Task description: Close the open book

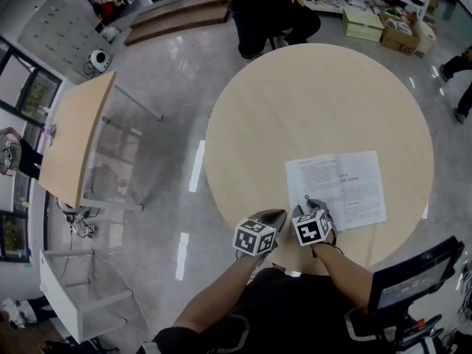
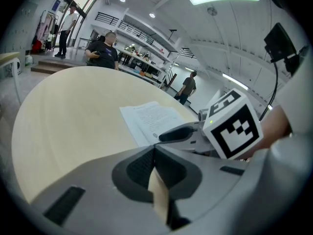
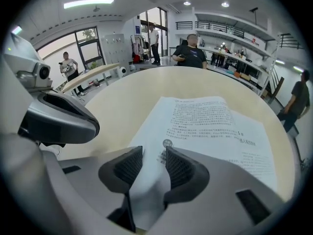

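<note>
An open book [image 1: 341,186] with white printed pages lies flat on the round pale wooden table [image 1: 295,102], near its front edge. My right gripper [image 1: 310,205] points steeply down at the book's near left corner. In the right gripper view the book [image 3: 210,121] fills the middle, and its near page edge rises into the gap of my right gripper [image 3: 149,166]; the jaws stand apart, the pads not pressing the paper. Just left of the book, my left gripper [image 1: 279,214] hovers over bare table. The left gripper view shows my left gripper [image 2: 154,151] shut on nothing, with the book [image 2: 151,116] ahead.
A person in black [image 1: 269,9] sits beyond the table's far side. Left of it stands a second wooden table [image 1: 74,139] on thin legs. A dark screen on a stand [image 1: 414,273] is at the lower right. Boxes [image 1: 398,37] lie on the floor at the back right.
</note>
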The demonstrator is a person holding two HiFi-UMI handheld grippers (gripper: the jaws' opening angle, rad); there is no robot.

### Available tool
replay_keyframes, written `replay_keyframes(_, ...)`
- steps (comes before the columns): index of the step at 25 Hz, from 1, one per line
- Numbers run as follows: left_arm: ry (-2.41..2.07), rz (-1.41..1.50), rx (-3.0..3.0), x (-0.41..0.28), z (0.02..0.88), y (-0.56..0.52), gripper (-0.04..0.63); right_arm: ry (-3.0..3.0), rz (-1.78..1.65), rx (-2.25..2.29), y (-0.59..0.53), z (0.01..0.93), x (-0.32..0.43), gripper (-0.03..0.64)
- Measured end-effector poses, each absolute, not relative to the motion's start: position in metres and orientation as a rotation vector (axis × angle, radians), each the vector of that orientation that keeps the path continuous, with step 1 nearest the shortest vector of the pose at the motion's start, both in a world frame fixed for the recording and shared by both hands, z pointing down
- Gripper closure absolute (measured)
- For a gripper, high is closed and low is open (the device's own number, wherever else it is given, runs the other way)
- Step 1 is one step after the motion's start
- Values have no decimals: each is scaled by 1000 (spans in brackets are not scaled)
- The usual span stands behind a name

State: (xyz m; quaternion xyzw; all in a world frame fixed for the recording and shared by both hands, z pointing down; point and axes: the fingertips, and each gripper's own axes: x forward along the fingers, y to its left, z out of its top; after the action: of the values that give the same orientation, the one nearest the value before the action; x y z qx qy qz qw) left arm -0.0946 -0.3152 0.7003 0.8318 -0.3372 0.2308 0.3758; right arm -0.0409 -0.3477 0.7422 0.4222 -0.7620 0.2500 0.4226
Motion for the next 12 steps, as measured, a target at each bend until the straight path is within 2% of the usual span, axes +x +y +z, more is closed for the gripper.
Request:
replay_keyframes(8, -886, 575, 2123, -100, 696, -319, 606, -1909, 672, 1105, -348, 740, -38, 579)
replay_keyframes(12, -892, 542, 2135, -96, 693, -327, 606, -1943, 747, 1145, -353, 736, -31, 592)
